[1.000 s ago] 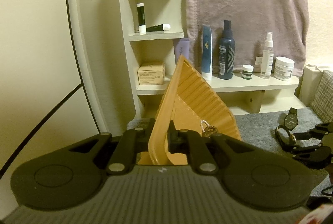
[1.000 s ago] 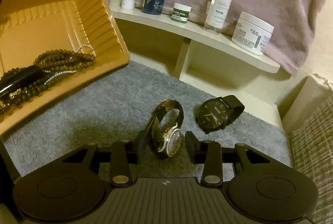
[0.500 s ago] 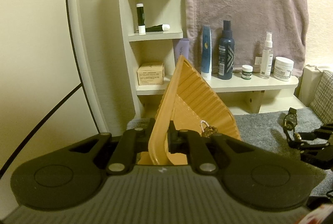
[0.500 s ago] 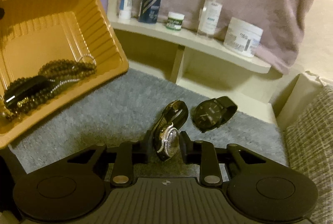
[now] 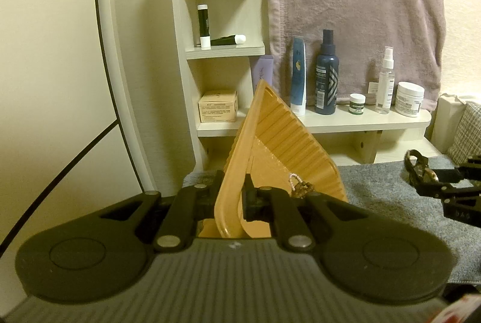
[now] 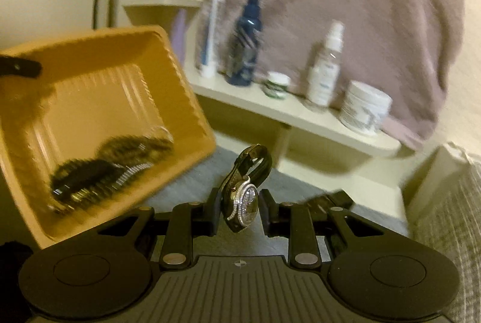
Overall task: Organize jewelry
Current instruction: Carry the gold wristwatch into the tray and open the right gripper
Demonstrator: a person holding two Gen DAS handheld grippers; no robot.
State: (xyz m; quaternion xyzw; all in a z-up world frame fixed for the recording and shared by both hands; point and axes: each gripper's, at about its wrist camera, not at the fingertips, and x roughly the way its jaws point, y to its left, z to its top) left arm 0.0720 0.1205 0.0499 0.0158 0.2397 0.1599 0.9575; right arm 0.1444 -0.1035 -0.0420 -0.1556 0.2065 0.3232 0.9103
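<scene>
Tilting the ribbed orange plastic tray [image 5: 288,154], left gripper [image 5: 233,196] clamps its rim at centre frame so right gripper [image 6: 239,207], pinching the crystal-bezelled black-strapped watch [image 6: 245,196], can drop it in.

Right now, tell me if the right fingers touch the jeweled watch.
Touching. The right wrist view shows the fingers clamped on the jeweled watch, lifted off the mat.

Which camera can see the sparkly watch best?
The right wrist view. The sparkly watch sits right in front, gripped in the right hand-held gripper, so its glittery face and dark strap show. In the left wrist view the watch is small, side-on at the far right edge.
</scene>
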